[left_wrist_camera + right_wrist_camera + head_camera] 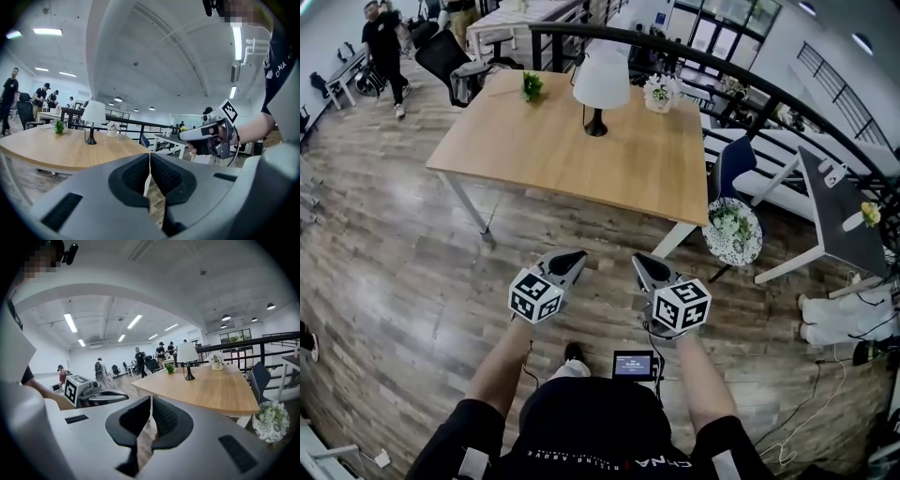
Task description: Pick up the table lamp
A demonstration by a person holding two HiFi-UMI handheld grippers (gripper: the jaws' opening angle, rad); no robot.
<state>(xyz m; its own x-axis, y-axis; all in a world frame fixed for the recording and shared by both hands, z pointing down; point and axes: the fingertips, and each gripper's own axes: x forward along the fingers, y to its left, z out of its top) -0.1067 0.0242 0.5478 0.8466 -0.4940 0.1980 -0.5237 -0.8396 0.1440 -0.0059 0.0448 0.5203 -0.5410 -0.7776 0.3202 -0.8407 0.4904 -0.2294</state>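
The table lamp (pixel 600 86), white shade on a thin black stem and round base, stands upright near the far edge of the wooden table (pixel 581 159). It also shows as the lamp (pixel 93 121) and the lamp (pixel 187 358) in the two gripper views. My left gripper (pixel 578 256) and right gripper (pixel 638 262) hover side by side over the floor, short of the table's near edge, both pointing toward it. Each has its jaws shut with nothing between them, as the left gripper (pixel 149 155) and right gripper (pixel 151 399) views confirm.
A small green plant (pixel 532 87) and a white flower pot (pixel 661 94) flank the lamp. A blue chair (pixel 734 164) with a flowered cushion (pixel 733 232) stands right of the table. A black railing (pixel 722 66) runs behind. People (pixel 384 52) stand at the far left.
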